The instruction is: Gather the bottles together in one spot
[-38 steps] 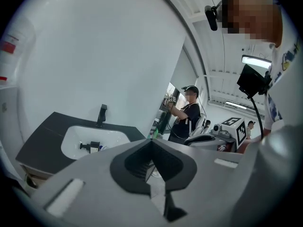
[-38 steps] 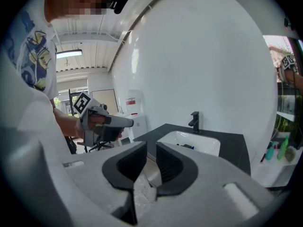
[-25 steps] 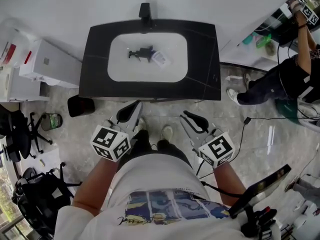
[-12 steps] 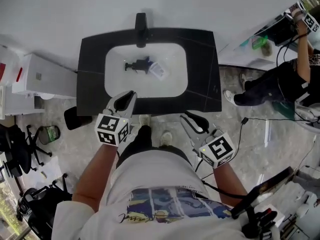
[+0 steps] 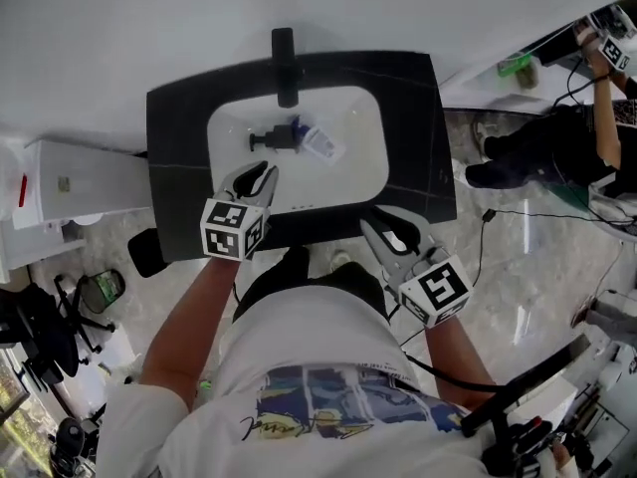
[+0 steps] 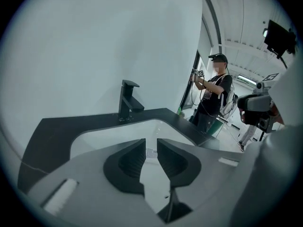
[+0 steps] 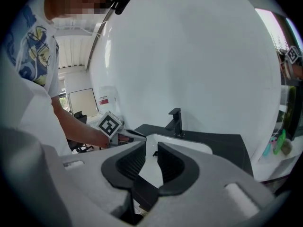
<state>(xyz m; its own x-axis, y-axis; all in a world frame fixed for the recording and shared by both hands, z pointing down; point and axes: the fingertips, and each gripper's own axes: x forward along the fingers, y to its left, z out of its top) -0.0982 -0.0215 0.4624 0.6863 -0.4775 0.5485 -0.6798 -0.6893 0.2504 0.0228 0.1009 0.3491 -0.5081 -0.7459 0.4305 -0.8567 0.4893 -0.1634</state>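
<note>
Two bottles lie in the white basin (image 5: pixel 348 182) of a black-topped sink (image 5: pixel 413 118). One is a dark pump bottle (image 5: pixel 271 139), on its side. A clear bottle with a white label (image 5: pixel 320 143) lies just right of it. My left gripper (image 5: pixel 267 173) hovers over the basin's front left rim, short of the pump bottle. Its jaws have just been opening and stand a little apart with nothing between them (image 6: pixel 151 143). My right gripper (image 5: pixel 371 224) is at the counter's front edge, jaws narrowly apart and empty (image 7: pixel 151 145).
A black faucet (image 5: pixel 286 63) stands at the back of the basin. A white cabinet (image 5: pixel 70 182) is to the left of the sink and office chairs (image 5: pixel 30 317) at lower left. Another person (image 5: pixel 518 157) stands to the right by a shelf holding a green bottle (image 5: pixel 516 65).
Both grippers have moved forward to the sink. The left went from the floor side to over the basin's front rim, and its jaws have parted a little.
</note>
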